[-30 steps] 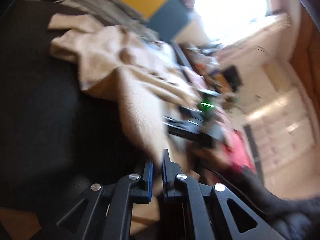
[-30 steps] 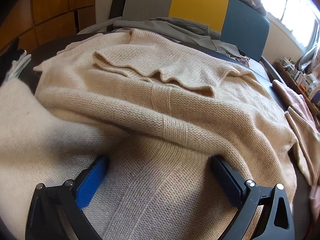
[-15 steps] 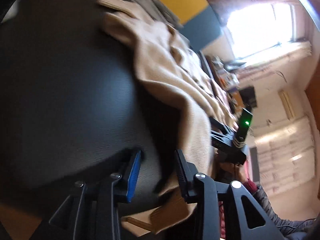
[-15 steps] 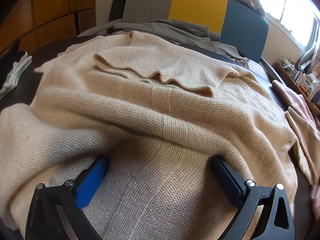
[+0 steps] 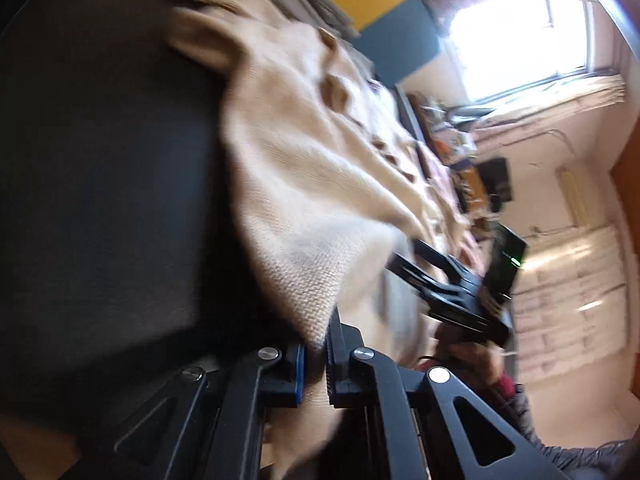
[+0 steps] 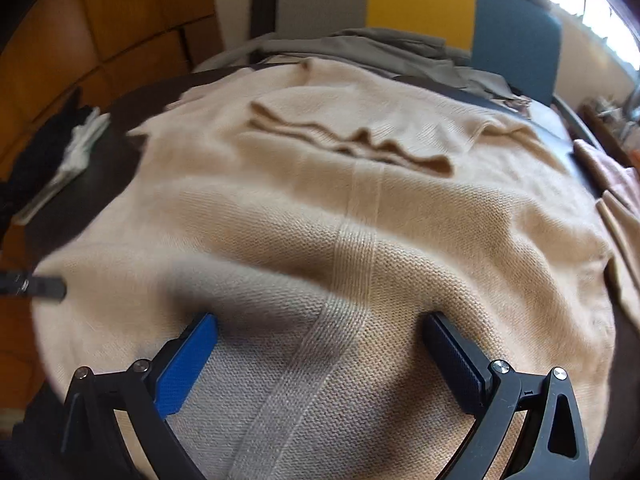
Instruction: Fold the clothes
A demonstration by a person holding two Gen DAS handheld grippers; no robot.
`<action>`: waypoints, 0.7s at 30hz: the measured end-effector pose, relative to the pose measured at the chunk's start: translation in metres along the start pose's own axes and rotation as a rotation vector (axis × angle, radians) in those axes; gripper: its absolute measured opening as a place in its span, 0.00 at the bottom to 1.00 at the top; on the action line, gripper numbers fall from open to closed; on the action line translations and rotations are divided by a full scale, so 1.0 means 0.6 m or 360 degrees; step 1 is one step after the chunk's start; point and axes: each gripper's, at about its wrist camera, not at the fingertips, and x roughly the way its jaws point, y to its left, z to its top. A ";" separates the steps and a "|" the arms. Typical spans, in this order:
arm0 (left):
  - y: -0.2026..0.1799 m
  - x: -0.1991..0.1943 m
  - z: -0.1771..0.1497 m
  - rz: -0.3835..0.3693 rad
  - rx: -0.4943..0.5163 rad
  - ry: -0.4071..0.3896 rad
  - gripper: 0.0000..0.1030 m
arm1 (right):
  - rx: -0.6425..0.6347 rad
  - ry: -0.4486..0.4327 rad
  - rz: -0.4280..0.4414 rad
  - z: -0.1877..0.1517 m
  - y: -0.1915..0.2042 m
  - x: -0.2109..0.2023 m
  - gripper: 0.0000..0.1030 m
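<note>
L gripper (image 5: 316, 354) was clamped on the beige sweater (image 6: 360, 208) edge; knit ran off toward 12 o'clock over the dark table (image 5: 100, 160). R gripper (image 6: 320, 356) sat on the sweater w/ fingers wide apart, ribbed centre band running 6-to-12 between them.

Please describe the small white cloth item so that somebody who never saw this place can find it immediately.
Start at the dark table under the big beige sweater. Go to the table's left edge, beyond the sweater. There lies a small folded white cloth against something black, the only white thing there.
</note>
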 end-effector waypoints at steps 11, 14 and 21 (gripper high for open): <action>-0.043 -0.040 0.048 0.0292 0.0105 -0.0291 0.18 | 0.0003 -0.0060 0.0009 -0.024 0.022 -0.019 1.00; -0.079 -0.045 0.091 0.0370 0.0219 -0.0409 0.19 | 0.0038 -0.0068 0.0043 -0.012 0.016 -0.031 1.00; -0.029 -0.127 0.239 0.0584 0.0251 -0.0540 0.23 | 0.0056 -0.0092 -0.0090 0.003 -0.024 -0.025 1.00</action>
